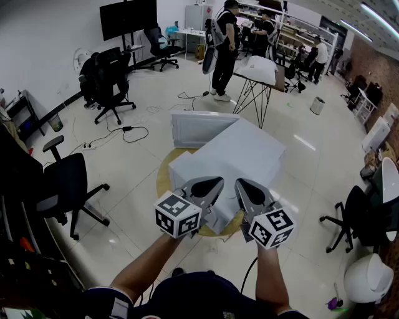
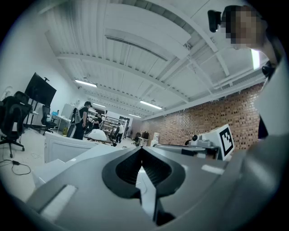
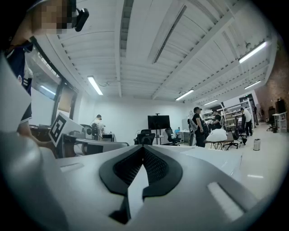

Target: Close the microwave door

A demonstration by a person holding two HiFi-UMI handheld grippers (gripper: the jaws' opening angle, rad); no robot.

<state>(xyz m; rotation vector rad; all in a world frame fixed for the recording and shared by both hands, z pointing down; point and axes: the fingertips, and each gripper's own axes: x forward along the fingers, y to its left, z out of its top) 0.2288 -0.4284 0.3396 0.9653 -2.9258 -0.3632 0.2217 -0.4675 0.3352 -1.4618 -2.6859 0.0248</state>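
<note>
Currently the white microwave sits on a round wooden tabletop in the middle of an open workshop floor. Its door stands open, swung out at the far left corner of the body, on the side away from the person. The door panel is upright and well clear of both grippers.

The person stands at the near side of the tabletop with both arms extended over the near edge of the microwave. The left gripper and the right gripper are held side by side, near each other but apart, tips pointing toward the microwave body.

Left gripper view: jaws closed, dark pads meeting at the tips, nothing held between them. Right gripper view: same condition, jaws closed tip to tip and empty. Neither gripper touches the door. Whether either one rests on the microwave top cannot be told from the head view.

Surroundings:
- A black office chair stands to the left of the tabletop.
- A second black chair stands farther off by the wall.
- A cable and power strip lie on the floor between the two chairs.
- A dark screen on a stand is at the far wall.
- A white-covered table on thin metal legs stands behind the microwave, with a person in dark clothes beside it.
</note>
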